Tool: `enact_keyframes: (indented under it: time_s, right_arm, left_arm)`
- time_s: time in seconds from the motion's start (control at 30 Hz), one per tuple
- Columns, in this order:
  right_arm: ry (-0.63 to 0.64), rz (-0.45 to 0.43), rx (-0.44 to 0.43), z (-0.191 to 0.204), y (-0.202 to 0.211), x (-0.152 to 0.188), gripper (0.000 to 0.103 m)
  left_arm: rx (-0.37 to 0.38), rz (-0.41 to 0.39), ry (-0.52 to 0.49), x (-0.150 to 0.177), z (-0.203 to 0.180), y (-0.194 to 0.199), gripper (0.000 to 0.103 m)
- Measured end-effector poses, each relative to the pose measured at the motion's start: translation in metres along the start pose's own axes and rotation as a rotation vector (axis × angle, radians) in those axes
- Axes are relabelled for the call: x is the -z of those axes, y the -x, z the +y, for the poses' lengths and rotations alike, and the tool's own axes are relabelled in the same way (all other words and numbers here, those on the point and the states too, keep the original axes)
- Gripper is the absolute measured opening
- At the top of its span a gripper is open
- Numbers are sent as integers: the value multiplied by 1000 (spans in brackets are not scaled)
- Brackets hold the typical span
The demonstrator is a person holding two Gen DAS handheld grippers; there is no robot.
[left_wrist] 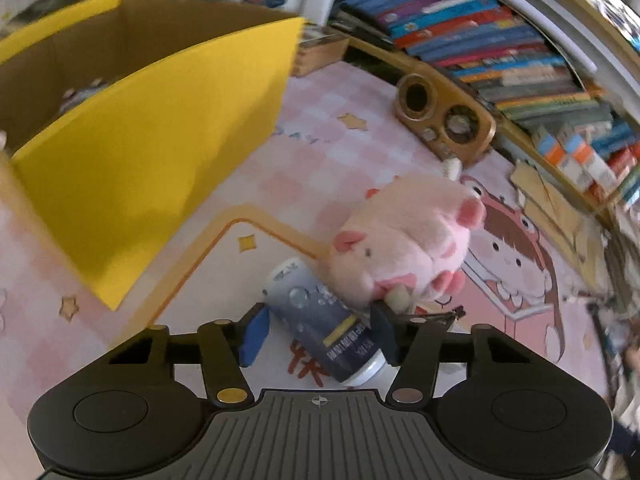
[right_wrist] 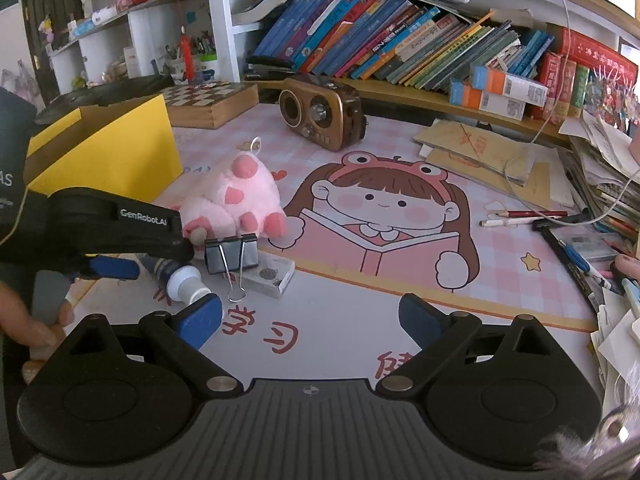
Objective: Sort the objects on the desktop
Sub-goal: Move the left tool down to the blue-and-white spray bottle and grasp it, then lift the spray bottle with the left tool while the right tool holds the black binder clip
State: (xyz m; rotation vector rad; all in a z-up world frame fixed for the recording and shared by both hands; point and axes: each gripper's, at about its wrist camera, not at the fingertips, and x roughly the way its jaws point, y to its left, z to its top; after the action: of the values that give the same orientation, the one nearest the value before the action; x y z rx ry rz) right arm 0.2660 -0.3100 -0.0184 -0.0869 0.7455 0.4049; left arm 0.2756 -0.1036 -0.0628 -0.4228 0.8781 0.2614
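My left gripper (left_wrist: 318,330) is open with its blue pads on either side of a dark blue bottle with a white cap (left_wrist: 324,320) that lies on the pink desk mat (left_wrist: 320,152); the pads stand apart from it. A pink plush pig (left_wrist: 404,240) lies just beyond the bottle. In the right wrist view the left gripper (right_wrist: 132,256) shows at the left, over the bottle (right_wrist: 180,278), next to the plush pig (right_wrist: 236,200), a large binder clip (right_wrist: 232,254) and a small white box (right_wrist: 266,276). My right gripper (right_wrist: 310,320) is open and empty above the mat.
An open yellow cardboard box (left_wrist: 160,152) stands at the left, also in the right wrist view (right_wrist: 116,148). A brown retro radio (right_wrist: 322,114), a chessboard box (right_wrist: 208,102) and a shelf of books (right_wrist: 400,52) line the back. Papers, pens and pencils (right_wrist: 560,220) crowd the right.
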Motion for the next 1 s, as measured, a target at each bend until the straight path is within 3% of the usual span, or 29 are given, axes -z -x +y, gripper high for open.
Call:
enact_keyframes:
  time_s: [0.13,0.23,0.37,0.47,0.57,0.73,0.8,1.0]
  right_arm:
    - [-13,6,-10,-3,-3,1,96]
    - [-16,11,-27,-3,-8,-1,96]
    - [21,10,-82,2,-17,-4,96]
    - [85,-4,-122,9,-29,-7,95]
    - [156,-6,-146,17,-43,-12,84]
    - [237,-21,-200,26,-56,-17,80]
    - [263,-21,-216,29,-61,-18,77]
    - [248,10,-251,33,-79,-22,63]
  left_arm:
    - [31,-1,-110,0,-9,0,40]
    - [14,-6,-223,2,-12,7,32]
    - [22,10,-342,6,-7,15,32]
    - [31,22,-318,1,-3,8,35]
    - [17,30,-310,-1,-2,-4,36]
    - [30,25,-324,0,2,-6,32]
    - [20,29,-303,0,8,0,31]
    - [39,-56,-282,2,19,41,31]
